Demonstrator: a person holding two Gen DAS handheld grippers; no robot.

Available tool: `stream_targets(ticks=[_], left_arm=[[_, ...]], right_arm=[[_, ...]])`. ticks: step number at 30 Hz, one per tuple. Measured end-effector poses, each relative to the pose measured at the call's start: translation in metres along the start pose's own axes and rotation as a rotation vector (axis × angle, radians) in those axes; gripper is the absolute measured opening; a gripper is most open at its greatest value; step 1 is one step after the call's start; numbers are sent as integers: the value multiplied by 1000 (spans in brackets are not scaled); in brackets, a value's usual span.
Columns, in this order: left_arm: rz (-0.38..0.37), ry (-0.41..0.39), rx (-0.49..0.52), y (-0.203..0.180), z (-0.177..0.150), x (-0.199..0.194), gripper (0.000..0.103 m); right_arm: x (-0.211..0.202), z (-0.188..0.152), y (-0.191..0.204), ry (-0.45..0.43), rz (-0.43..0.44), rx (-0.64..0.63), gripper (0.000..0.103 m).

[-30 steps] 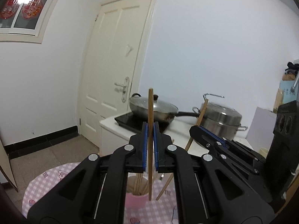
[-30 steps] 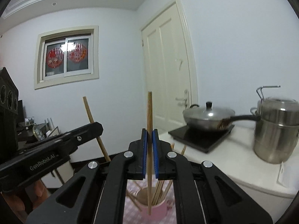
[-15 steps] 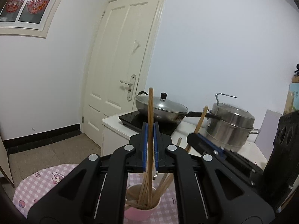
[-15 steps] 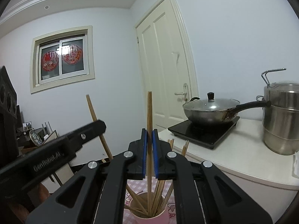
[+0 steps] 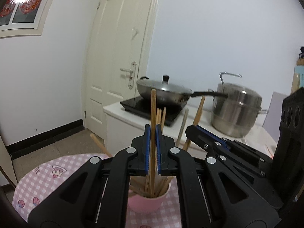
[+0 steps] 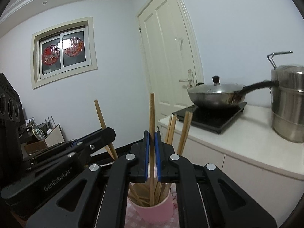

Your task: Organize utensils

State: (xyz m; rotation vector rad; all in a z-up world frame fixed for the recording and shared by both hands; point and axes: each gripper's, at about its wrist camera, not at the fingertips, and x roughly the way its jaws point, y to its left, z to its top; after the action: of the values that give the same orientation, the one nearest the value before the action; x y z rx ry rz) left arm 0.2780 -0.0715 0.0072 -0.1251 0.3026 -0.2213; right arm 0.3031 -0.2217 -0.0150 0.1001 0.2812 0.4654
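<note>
A pink cup (image 5: 147, 202) stands on the pink checked tablecloth (image 5: 45, 178) and holds several wooden chopsticks. My left gripper (image 5: 153, 133) is shut on one upright chopstick (image 5: 153, 112) whose lower end is inside the cup. My right gripper (image 6: 151, 136) is shut on another upright chopstick (image 6: 151, 114), its lower end also inside the cup (image 6: 153, 211). The right gripper's finger (image 5: 205, 134) shows at the right of the left wrist view; the left gripper's finger (image 6: 102, 135) shows at the left of the right wrist view. Both hover right above the cup.
A white counter (image 5: 191, 121) behind the table carries a black induction hob (image 5: 152, 108), a lidded wok (image 5: 163, 93) and a steel steamer pot (image 5: 235, 112). A white door (image 5: 121, 57) and a window (image 6: 64, 53) are behind.
Both grippers have come down with their chopsticks; the chopstick ends, above the cup a second ago, now stand inside it. The cup looks closer and larger.
</note>
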Motion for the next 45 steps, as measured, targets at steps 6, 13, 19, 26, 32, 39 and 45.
stream_targets(ticks=[6, 13, 19, 26, 32, 39, 45], left_arm=[[31, -4, 73, -5, -12, -6, 6], [30, 28, 79, -5, -10, -4, 7], [29, 67, 68, -3, -6, -2, 7], [47, 74, 35, 0, -3, -10, 53], [49, 41, 20, 1, 6, -30, 61], [72, 27, 31, 7, 6, -68, 72], [76, 35, 29, 16, -6, -108, 81]], right_arm=[[2, -17, -3, 48, -6, 9, 5], [6, -30, -5, 86, -19, 27, 5], [0, -30, -8, 103, -13, 65, 6], [-9, -28, -11, 121, 0, 114, 23], [-24, -25, -6, 123, 4, 119, 33], [-53, -22, 5, 120, -12, 112, 55], [-87, -22, 29, 104, -39, 51, 66]])
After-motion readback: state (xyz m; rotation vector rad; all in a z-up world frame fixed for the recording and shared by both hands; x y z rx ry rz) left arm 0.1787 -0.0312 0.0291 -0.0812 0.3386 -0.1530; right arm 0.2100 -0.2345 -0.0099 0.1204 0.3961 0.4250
